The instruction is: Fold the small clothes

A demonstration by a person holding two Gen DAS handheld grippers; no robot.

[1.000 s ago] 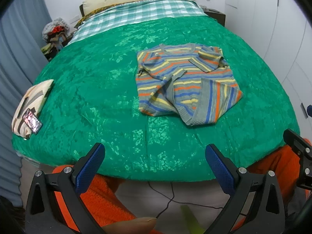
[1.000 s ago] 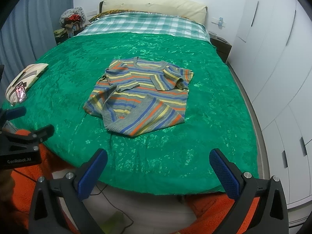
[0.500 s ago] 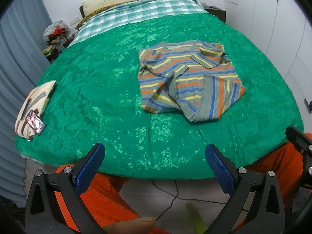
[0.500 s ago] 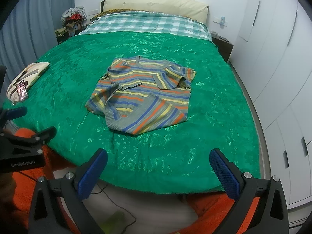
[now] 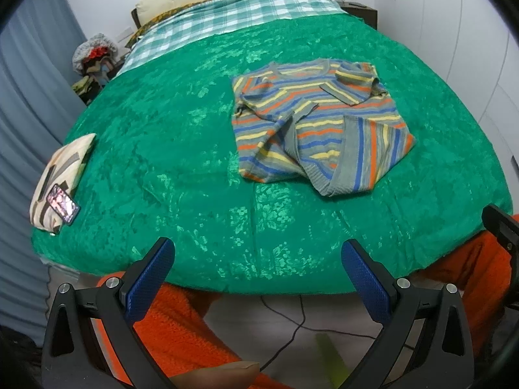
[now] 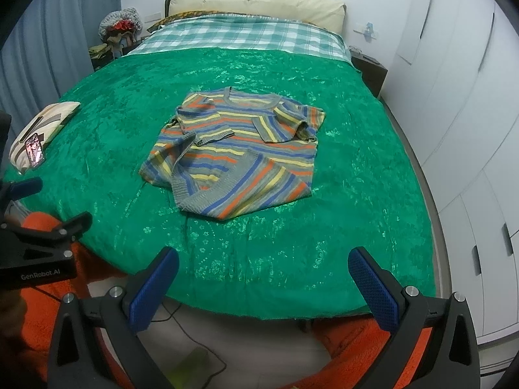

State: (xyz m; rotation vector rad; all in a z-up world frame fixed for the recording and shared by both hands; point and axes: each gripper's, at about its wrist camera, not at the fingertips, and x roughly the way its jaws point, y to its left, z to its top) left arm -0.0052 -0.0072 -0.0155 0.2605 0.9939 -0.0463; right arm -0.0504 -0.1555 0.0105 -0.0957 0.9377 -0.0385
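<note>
While both claws hang off the near edge of the bed, the left gripper [image 5: 256, 275] and right gripper [image 6: 262, 282] each stand with jaws wide apart and hold nothing. Outward from the left claw, the striped sweater [image 5: 319, 129] lies at about 1 o'clock on the green bedspread [image 5: 162, 149], well apart from the fingertips. Outward from the right claw it lies at about 11 o'clock [image 6: 235, 154]. Its long axis runs collar-far to hem-near, toward 12 o'clock, sleeves tucked over the chest. Neither arm looks clearly nearer; the hem faces both, so a hem-to-collar fold likely suits two claws together.
</note>
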